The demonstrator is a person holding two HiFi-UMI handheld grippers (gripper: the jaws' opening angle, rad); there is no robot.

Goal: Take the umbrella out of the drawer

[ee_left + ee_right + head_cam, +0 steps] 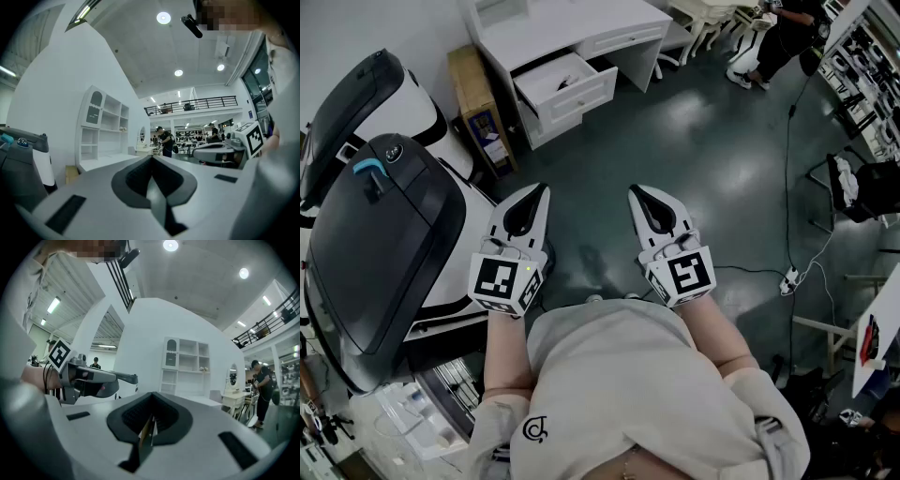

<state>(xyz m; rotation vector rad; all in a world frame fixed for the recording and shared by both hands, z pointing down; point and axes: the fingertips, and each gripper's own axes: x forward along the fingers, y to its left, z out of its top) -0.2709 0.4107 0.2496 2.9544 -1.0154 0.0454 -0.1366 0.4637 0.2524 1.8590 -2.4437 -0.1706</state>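
A white desk (546,30) stands across the floor at the top of the head view, one drawer (572,94) pulled open. A small dark thing (563,83) lies in the drawer; whether it is the umbrella I cannot tell. My left gripper (541,189) and right gripper (635,191) are held side by side over the dark floor, well short of the desk, both shut and empty. In the left gripper view the left gripper (151,158) points level toward the desk's white shelf unit (102,133). The right gripper (152,405) faces the shelf unit (185,367) too.
A big dark-grey and white machine (384,234) fills the left side. A cardboard box (483,112) leans by the desk. A person (783,37) stands at the far right by white furniture. A cable and power strip (789,279) lie on the floor to the right.
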